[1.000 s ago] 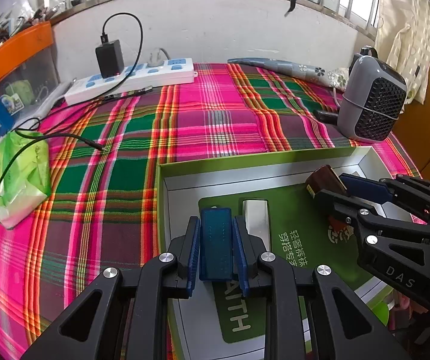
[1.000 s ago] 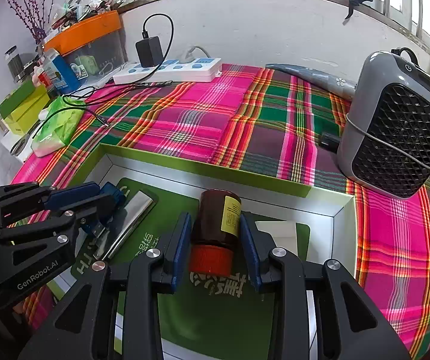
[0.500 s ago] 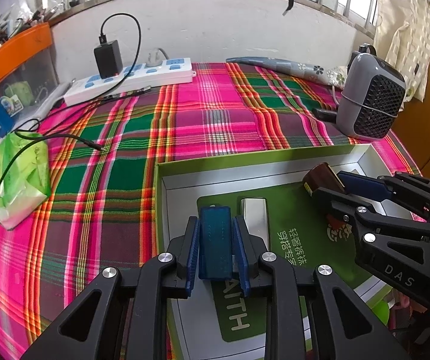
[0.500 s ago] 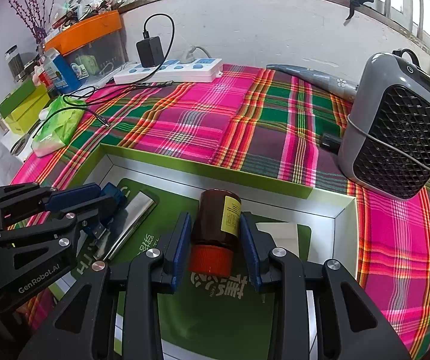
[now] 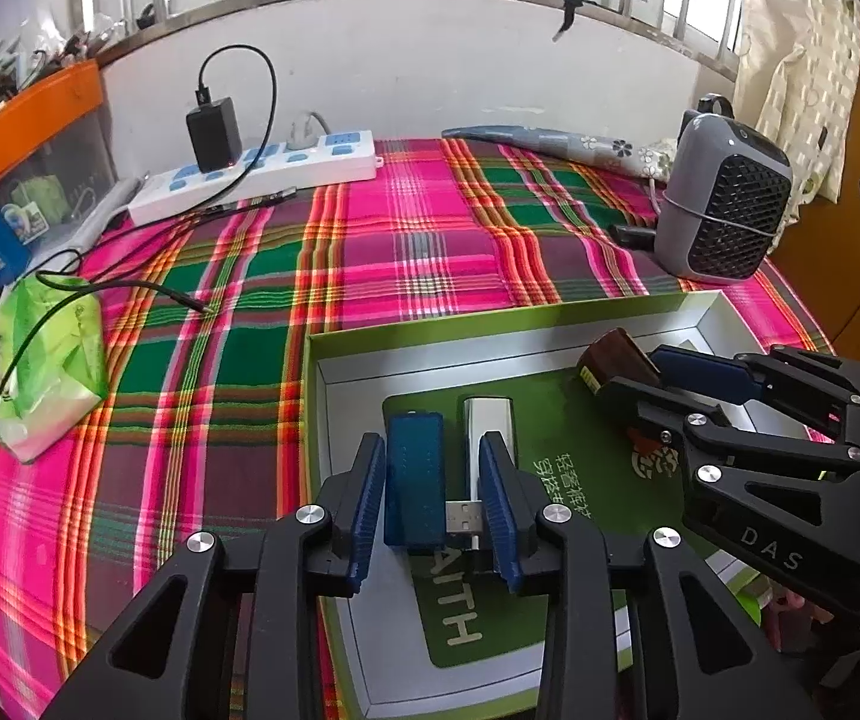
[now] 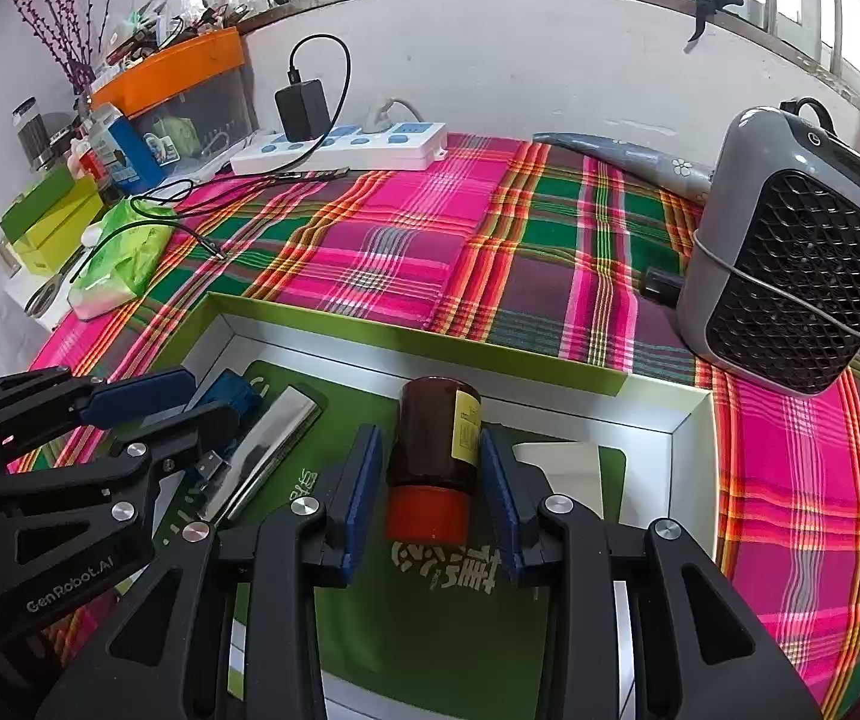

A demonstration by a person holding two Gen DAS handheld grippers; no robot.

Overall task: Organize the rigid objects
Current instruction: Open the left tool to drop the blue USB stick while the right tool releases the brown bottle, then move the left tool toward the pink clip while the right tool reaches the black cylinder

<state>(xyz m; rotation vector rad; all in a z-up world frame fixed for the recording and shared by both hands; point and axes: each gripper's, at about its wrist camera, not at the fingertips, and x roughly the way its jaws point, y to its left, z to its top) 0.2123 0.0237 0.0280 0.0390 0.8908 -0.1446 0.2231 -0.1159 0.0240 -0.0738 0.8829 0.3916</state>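
A shallow green-rimmed box [image 5: 490,324] [image 6: 430,339] lies on the plaid cloth. Inside it, a blue rectangular block [image 5: 414,468] [image 6: 231,396] rests beside a silver USB stick [image 5: 487,420] [image 6: 273,438]. My left gripper [image 5: 433,480] [image 6: 189,402] straddles both; its jaws are opening, and a gap shows between the block and the right pad. My right gripper [image 6: 430,468] [image 5: 640,369] is shut on a brown bottle with a red cap [image 6: 433,450], lying on its side low over the box's green insert. A white card [image 6: 562,468] lies just right of it.
A grey fan heater [image 6: 790,252] stands at the right, close behind the box. A white power strip [image 6: 339,144] with a black charger runs along the back wall. A green packet [image 6: 129,252], loose cables and an orange-lidded bin [image 6: 171,72] crowd the left side.
My left gripper's jaws have spread apart, letting go of the blue block and uncovering the USB plug. The right gripper and its bottle have stayed put.
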